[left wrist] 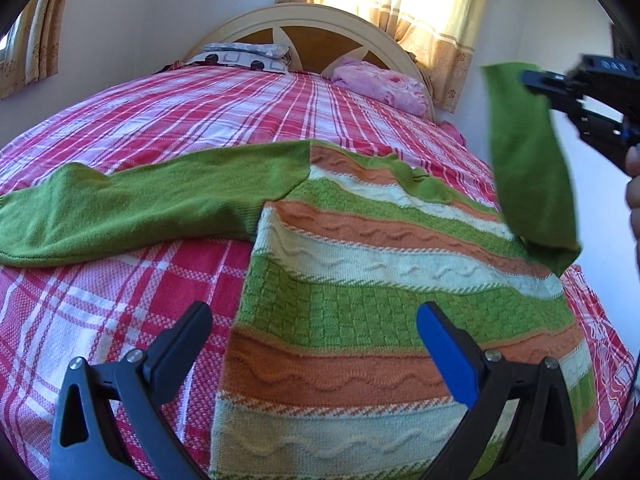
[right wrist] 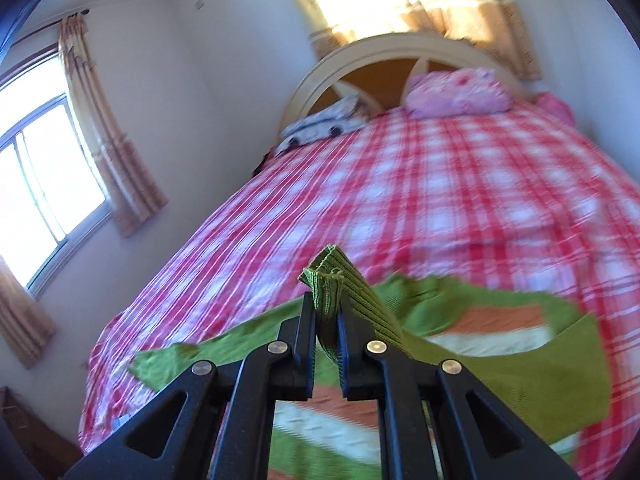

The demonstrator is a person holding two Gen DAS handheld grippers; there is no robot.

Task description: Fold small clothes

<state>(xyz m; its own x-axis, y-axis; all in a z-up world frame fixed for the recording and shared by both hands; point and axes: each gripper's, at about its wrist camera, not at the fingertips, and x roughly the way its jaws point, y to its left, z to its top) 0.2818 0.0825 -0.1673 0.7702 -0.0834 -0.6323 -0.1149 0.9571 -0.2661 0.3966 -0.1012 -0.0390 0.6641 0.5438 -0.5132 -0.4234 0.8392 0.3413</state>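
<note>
- One striped sweater [left wrist: 360, 280] lies flat on my bed [left wrist: 140, 120].
- Its two green sleeves: one [left wrist: 140, 204] spread on the bed, the other [left wrist: 528, 152] lifted.
- My right tongs [right wrist: 328, 312] pinch that lifted cuff [right wrist: 332, 280].
- My left tongs [left wrist: 316, 328] gape wide, empty, above the hem.
- Two pillows [left wrist: 380, 84] at the headboard.

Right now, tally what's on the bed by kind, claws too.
Sweater: 1
Pillows: 2, patterned and pink
Claws: 2, left claw open over the sweater, right claw shut on the sweater's green sleeve cuff
Total: 5
</note>
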